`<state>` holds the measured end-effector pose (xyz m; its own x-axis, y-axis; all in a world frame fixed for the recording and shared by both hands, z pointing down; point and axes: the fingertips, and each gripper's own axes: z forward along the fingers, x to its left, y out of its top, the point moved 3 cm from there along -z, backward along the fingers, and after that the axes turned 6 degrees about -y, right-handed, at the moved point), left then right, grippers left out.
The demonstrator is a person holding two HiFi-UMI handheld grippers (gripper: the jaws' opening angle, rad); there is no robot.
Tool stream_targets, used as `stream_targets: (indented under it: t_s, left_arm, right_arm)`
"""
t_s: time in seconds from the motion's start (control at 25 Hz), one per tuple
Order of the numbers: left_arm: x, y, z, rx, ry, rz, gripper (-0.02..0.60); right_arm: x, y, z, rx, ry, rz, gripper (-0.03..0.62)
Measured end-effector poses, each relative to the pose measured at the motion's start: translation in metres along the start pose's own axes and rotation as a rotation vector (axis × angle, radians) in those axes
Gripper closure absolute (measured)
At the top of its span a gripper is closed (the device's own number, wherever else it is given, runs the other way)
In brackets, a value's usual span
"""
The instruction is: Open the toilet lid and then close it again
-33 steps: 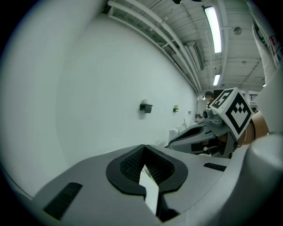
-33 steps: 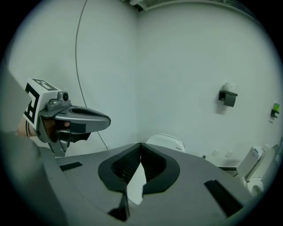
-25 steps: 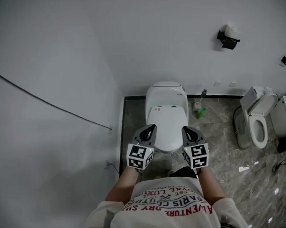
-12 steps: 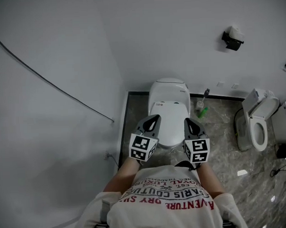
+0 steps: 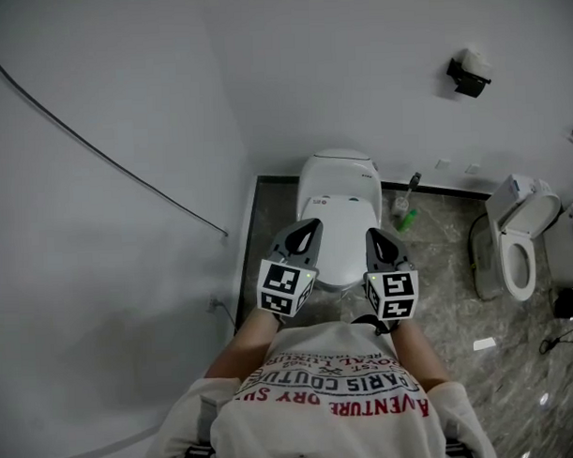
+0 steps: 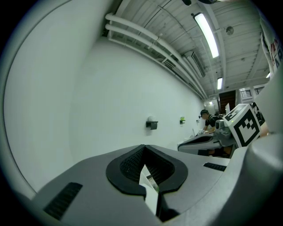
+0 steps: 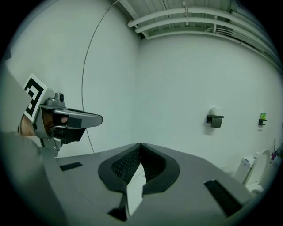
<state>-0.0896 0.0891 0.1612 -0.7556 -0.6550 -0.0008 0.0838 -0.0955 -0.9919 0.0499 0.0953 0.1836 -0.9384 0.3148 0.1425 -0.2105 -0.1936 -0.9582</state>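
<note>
While the toilet lid (image 5: 338, 238) lies flat and closed on the toilet (image 5: 338, 170), it shows between the two grippers in the head view. Left gripper (image 5: 308, 228) over the lid's left edge, right gripper (image 5: 374, 237) over its right edge; contact not discernible. Both jaw pairs pressed together, nothing between them, pointing toward the wall (image 5: 356, 71) behind the toilet. Second toilet (image 5: 518, 236) stands well to its right.

Left gripper (image 5: 309, 228): I hold it out ahead of my chest (image 5: 330, 400), left of its midline, close to level; fingers (image 6: 128, 163) shut together, nothing between them. Right gripper (image 5: 373, 235): ahead of my chest, right of its midline, tipped slightly down; fingers (image 7: 121, 165) shut, empty. Left forearm (image 5: 246, 354) and right forearm (image 5: 417, 346) reach forward from my chest.
</note>
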Motion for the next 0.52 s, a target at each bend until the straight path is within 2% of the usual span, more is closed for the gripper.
stream_targets:
  t_s: [0.32,0.52]
  left_arm:
    - [-0.0032,-0.0065,-0.0090,0.003,0.002,-0.001,0.575]
    - [0.0001,-0.0082,-0.0070,0.013,0.007,0.004,0.575]
  right_arm:
    - [0.0010,-0.0027,-0.0042,-0.004,-0.009,0.026,0.580]
    - [0.0043,-0.0052,0.0008,0.013,0.022,0.046,0.580]
